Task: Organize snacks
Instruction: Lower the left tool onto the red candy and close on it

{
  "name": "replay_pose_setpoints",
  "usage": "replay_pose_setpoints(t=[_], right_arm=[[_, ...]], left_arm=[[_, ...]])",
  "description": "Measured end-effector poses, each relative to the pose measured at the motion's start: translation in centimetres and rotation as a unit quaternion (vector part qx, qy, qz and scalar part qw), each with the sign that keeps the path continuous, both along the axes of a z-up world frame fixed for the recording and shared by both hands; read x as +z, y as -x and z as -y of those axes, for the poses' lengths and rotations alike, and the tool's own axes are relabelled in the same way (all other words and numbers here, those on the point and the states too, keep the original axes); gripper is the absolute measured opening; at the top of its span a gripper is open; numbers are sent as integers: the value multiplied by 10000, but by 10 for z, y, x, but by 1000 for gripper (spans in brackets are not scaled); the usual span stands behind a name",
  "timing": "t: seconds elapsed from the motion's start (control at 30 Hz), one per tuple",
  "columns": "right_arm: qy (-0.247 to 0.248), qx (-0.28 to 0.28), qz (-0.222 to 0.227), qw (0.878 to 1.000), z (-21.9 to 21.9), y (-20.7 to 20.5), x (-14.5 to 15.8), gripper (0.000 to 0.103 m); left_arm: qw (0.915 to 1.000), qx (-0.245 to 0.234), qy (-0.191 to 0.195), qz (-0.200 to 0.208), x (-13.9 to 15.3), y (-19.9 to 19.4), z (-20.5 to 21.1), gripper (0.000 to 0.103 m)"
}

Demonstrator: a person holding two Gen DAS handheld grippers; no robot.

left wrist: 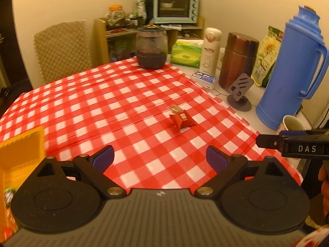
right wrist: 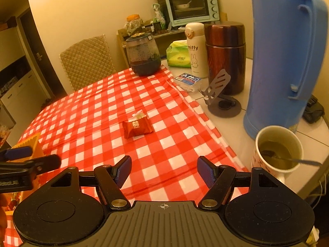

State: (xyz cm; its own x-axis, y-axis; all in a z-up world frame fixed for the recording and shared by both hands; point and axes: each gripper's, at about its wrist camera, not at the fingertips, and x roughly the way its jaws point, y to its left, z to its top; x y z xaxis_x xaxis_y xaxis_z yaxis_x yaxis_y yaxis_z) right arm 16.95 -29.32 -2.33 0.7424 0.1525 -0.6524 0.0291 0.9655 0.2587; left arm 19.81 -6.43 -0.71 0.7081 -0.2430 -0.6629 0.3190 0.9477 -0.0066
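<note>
So the snack here is a little red pillow-shaped packet (left wrist: 182,119) with a white logo printed on its face and crimped ends, lying flat on the red-and-white checked cloth (left wrist: 102,103) around the middle of the frame in both views. There's a tiny pale wrapped bit (left wrist: 176,108) touching its far edge, too small to tell what it is. The left gripper (left wrist: 160,156) has its jaws spread wide with nothing between them, and the right gripper (right wrist: 164,170) is the same. An orange box (left wrist: 21,154) sits at lower left, and a blue thermos (right wrist: 285,57) and a mug (right wrist: 277,150) stand on the desk at right.
</note>
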Motion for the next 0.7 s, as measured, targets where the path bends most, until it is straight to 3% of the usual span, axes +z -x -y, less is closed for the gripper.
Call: replay_pose_setpoints(t=[0.17, 0.23, 0.43, 0.7], right_arm=[[4, 26, -10, 10000, 7, -24, -14, 69], [7, 50, -48, 10000, 9, -35, -21, 58], [55, 52, -155, 9999, 14, -64, -41, 50], [81, 58, -179, 9998, 14, -95, -58, 49]], left_arm=[[9990, -362, -275, 53, -18, -34, 23, 90], [9982, -500, -339, 68, -26, -50, 31, 87], [9931, -956, -667, 120, -49, -88, 56, 82], [9848, -1424, -983, 169, -78, -121, 80, 74]])
